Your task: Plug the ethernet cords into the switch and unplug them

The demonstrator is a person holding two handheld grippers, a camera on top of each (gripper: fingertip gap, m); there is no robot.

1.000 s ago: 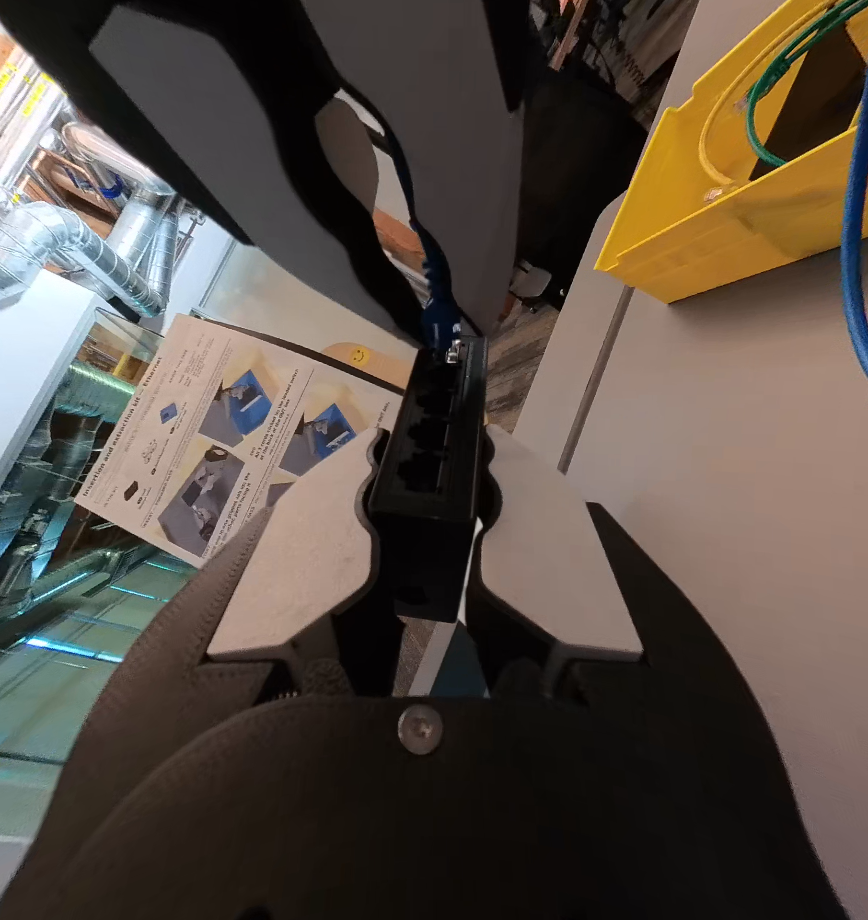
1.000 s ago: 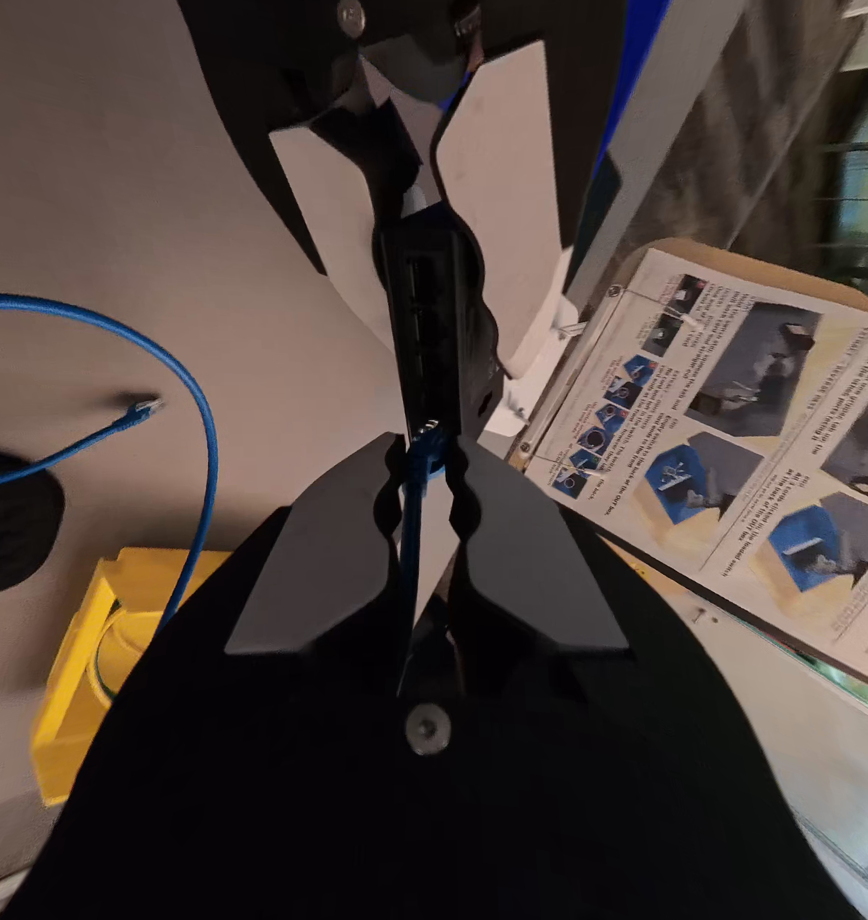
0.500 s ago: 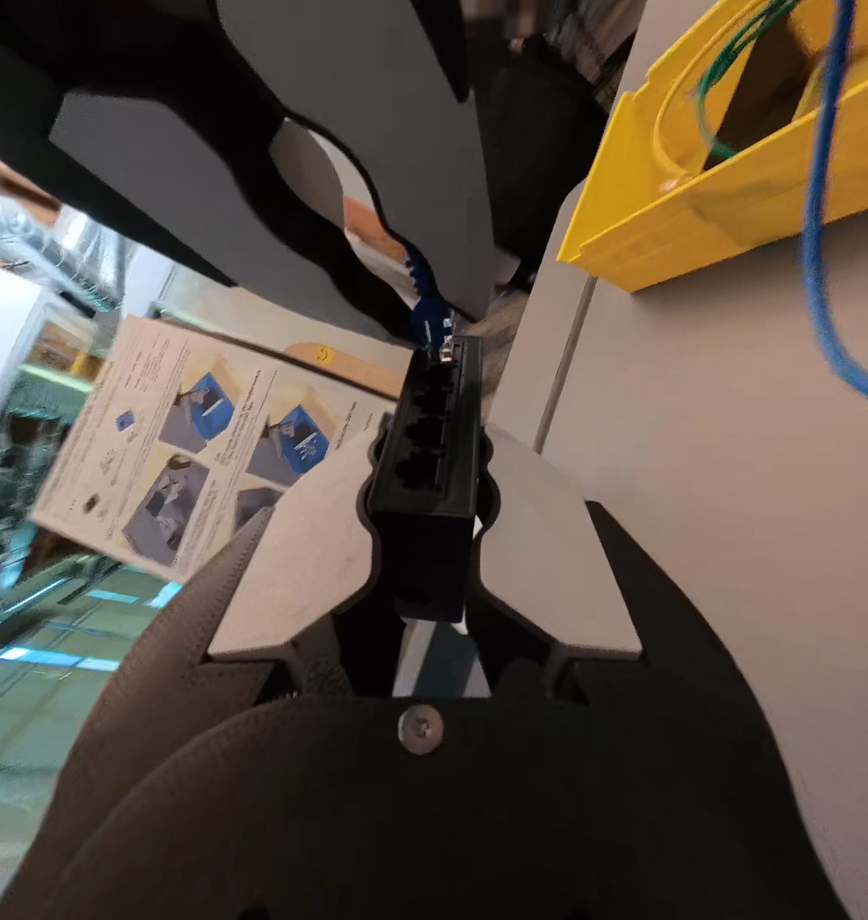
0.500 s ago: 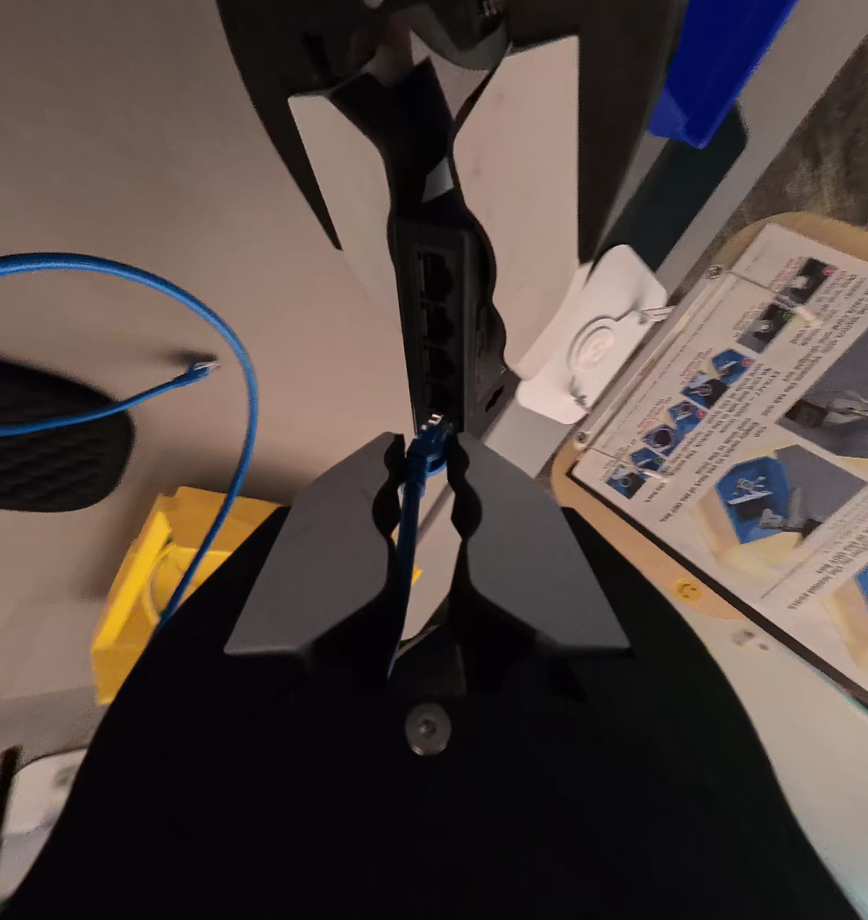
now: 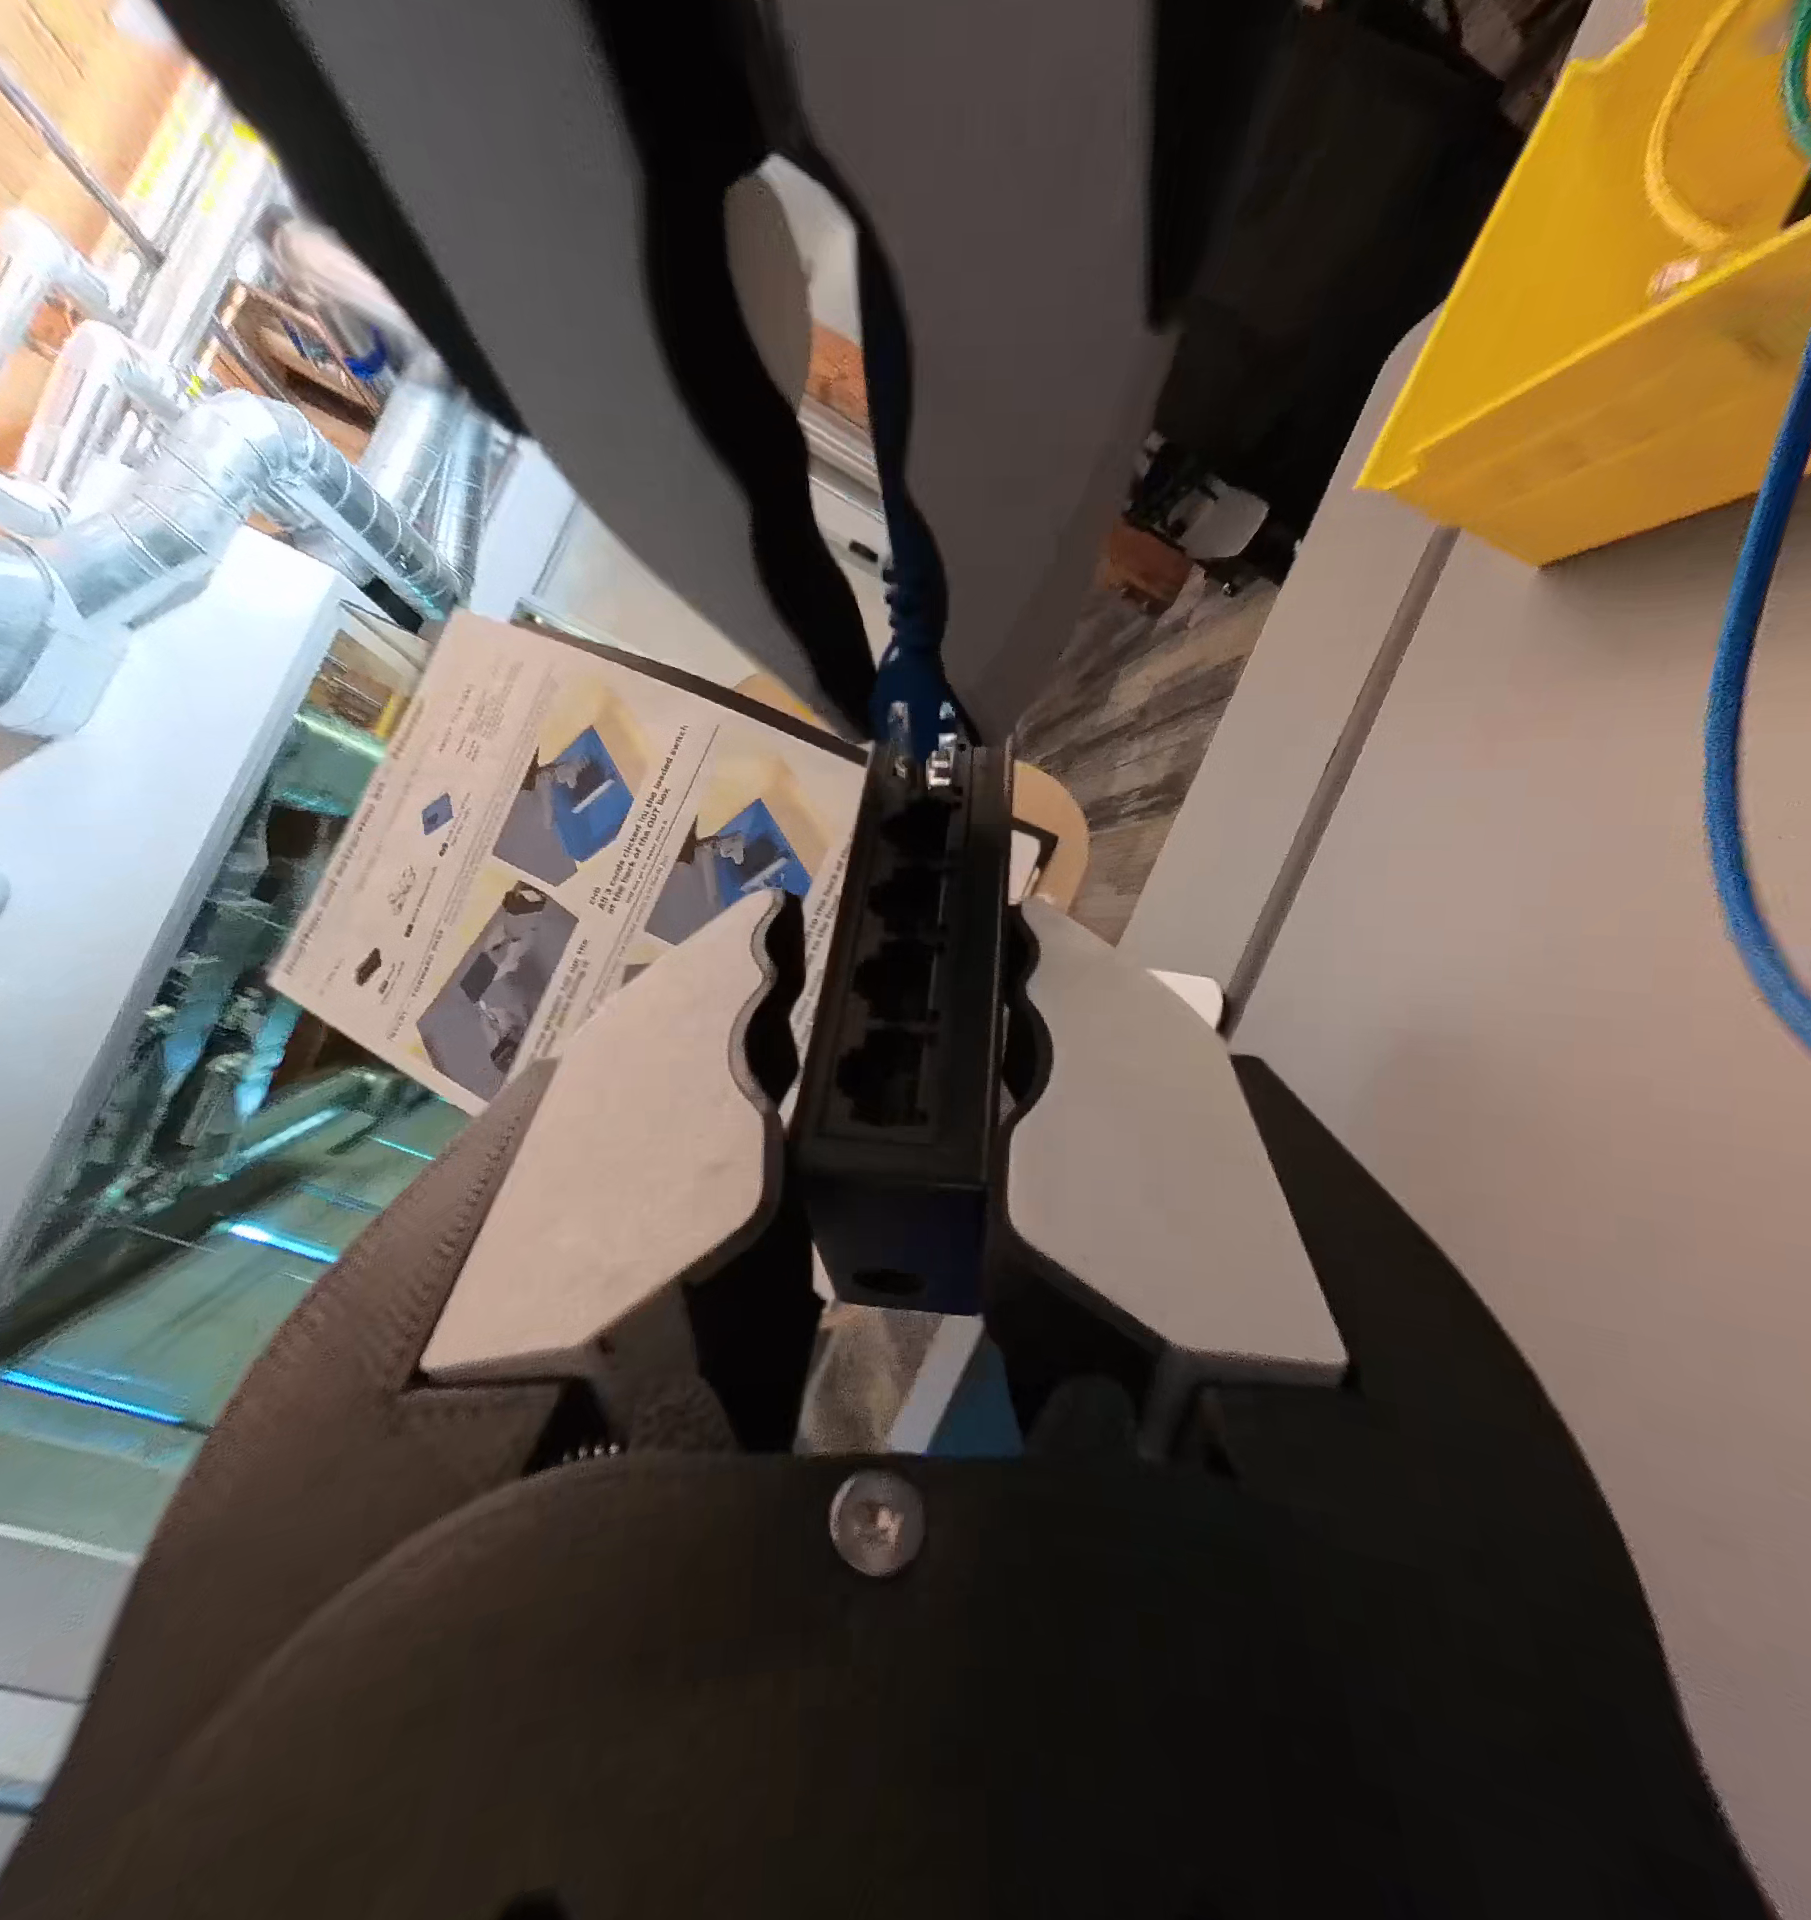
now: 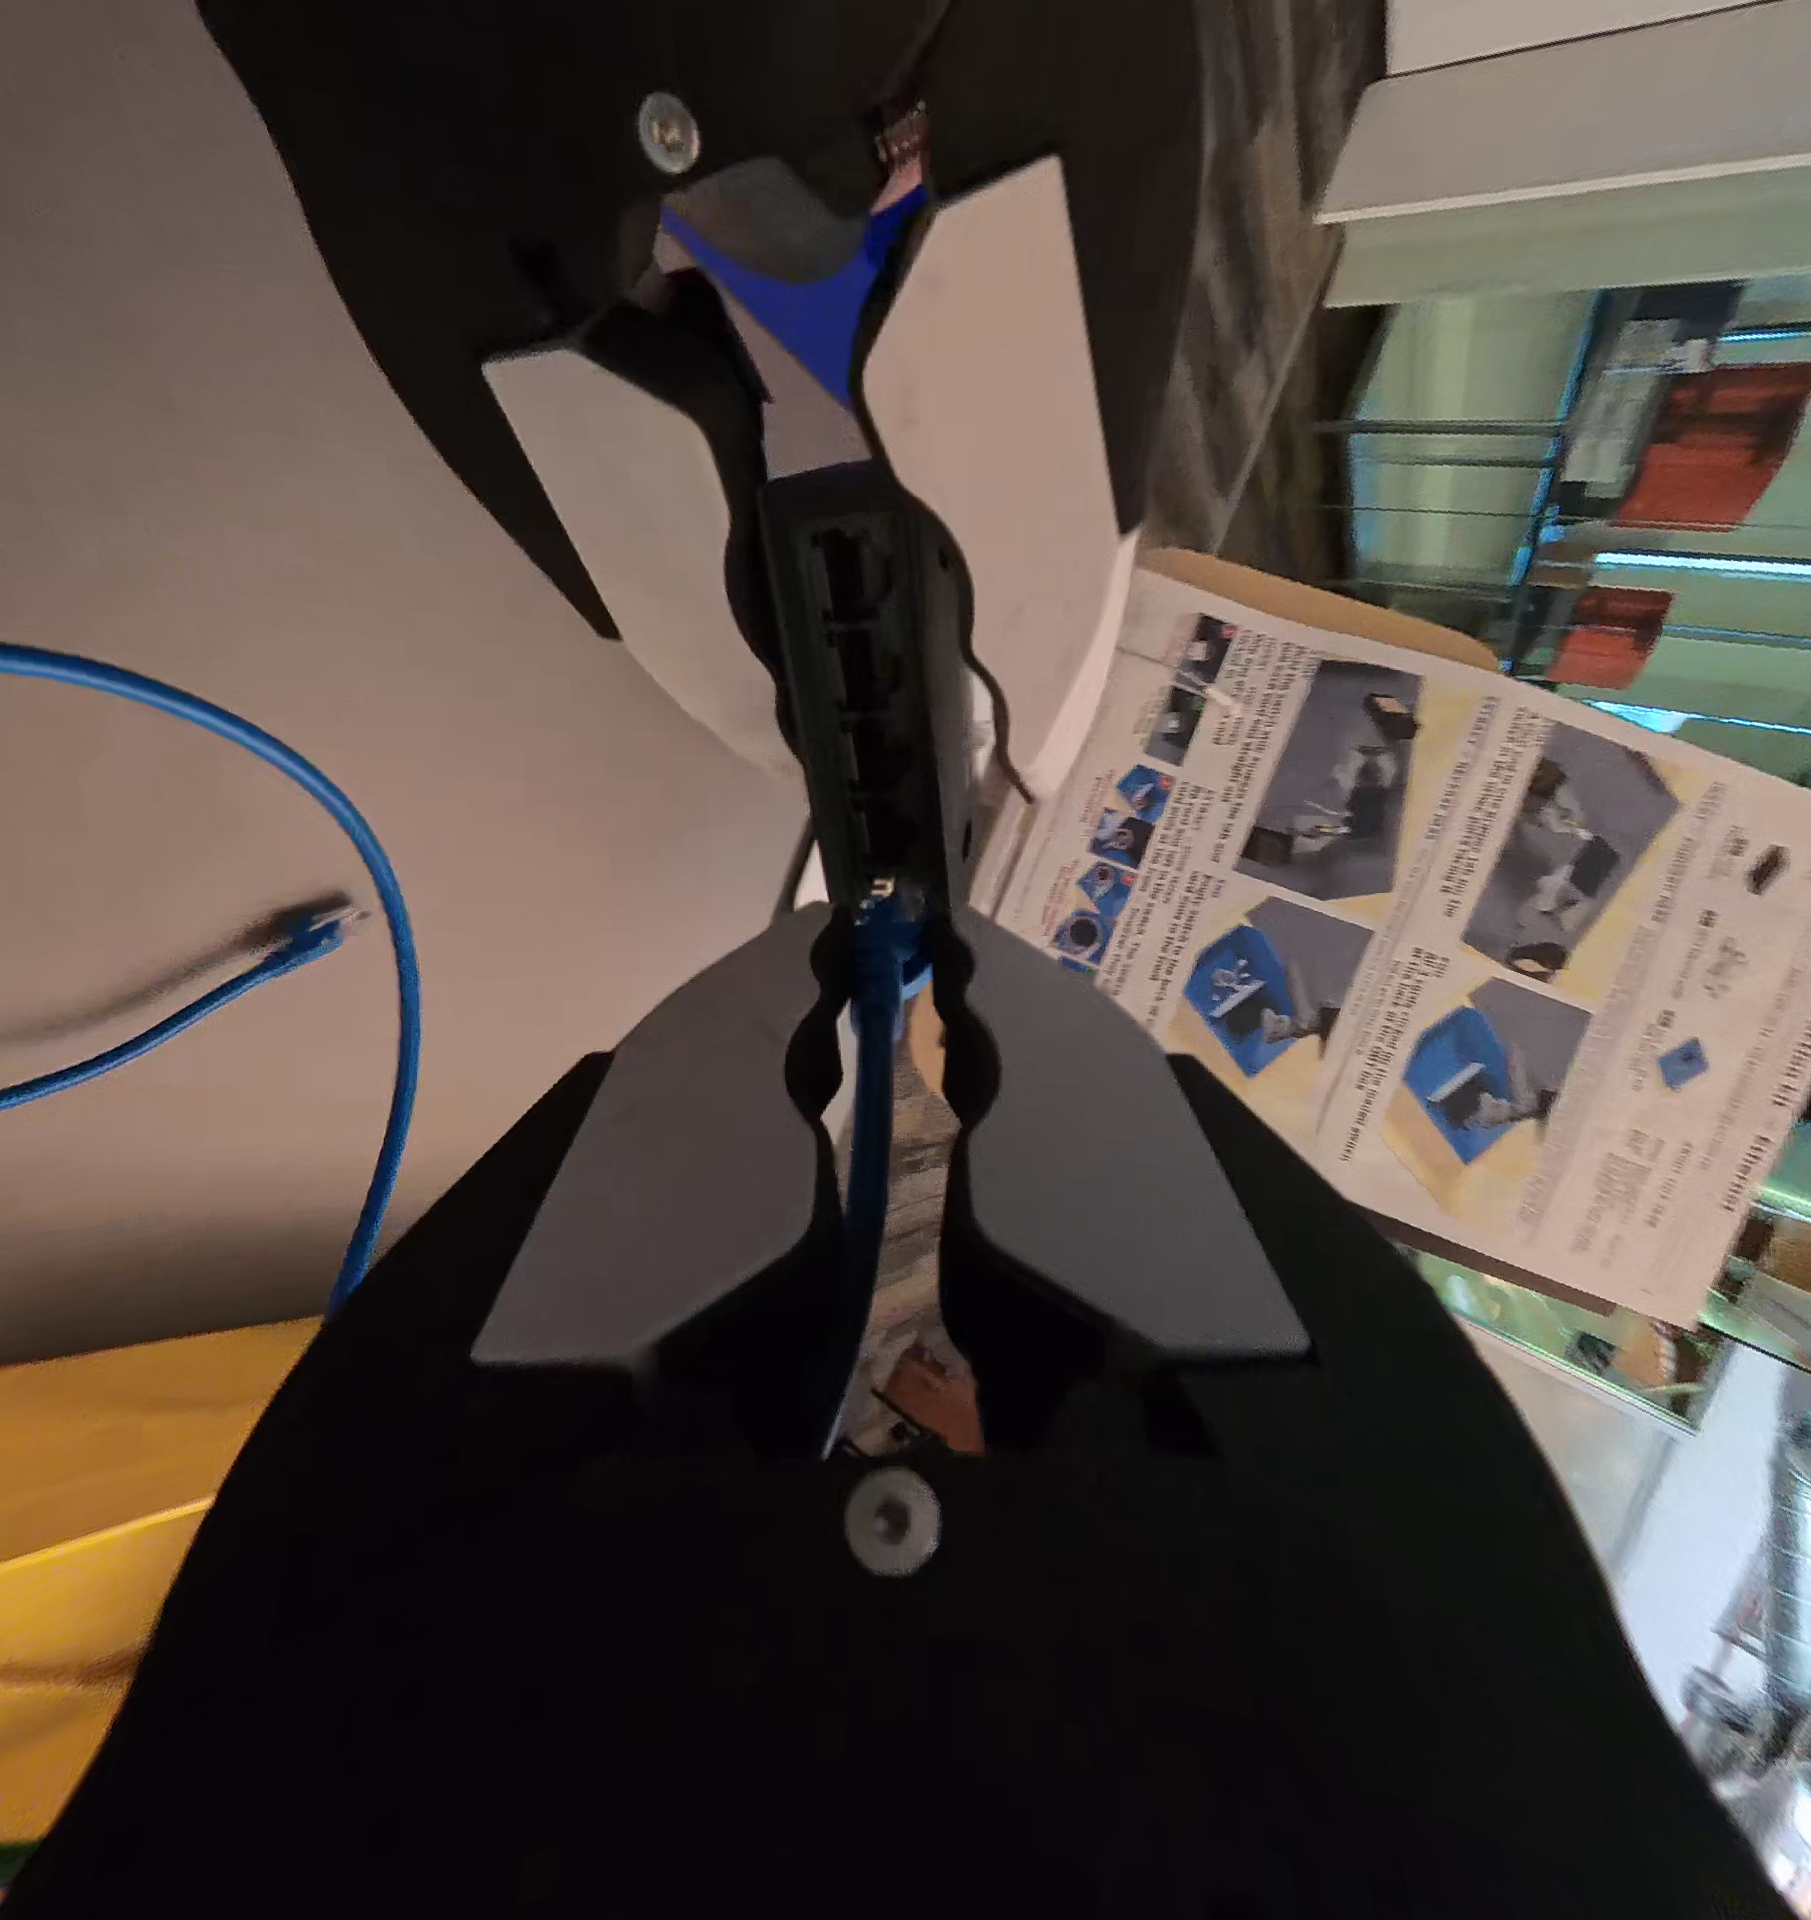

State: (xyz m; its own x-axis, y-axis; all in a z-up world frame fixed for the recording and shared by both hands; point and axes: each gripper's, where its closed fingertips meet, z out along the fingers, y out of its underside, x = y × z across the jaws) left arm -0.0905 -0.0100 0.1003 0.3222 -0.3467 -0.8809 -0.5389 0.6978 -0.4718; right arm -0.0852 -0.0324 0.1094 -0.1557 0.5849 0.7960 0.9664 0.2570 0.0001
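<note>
- Grey table [image 5: 1503, 1039], yellow bin [image 5: 1607, 312] at its far side.
- Left gripper [image 5: 901, 997] clamped on switch [image 5: 911, 997], held off the table, long axis along the fingers, ports facing camera.
- Right gripper [image 6: 885, 977] pinching blue cord [image 6: 870, 1091], plug at switch's end port.

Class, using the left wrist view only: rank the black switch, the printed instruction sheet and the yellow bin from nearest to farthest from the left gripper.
1. black switch: clamped in the left gripper.
2. printed instruction sheet: beyond the fingers, to the view's left.
3. yellow bin: farthest, on the grey table, upper right.
</note>
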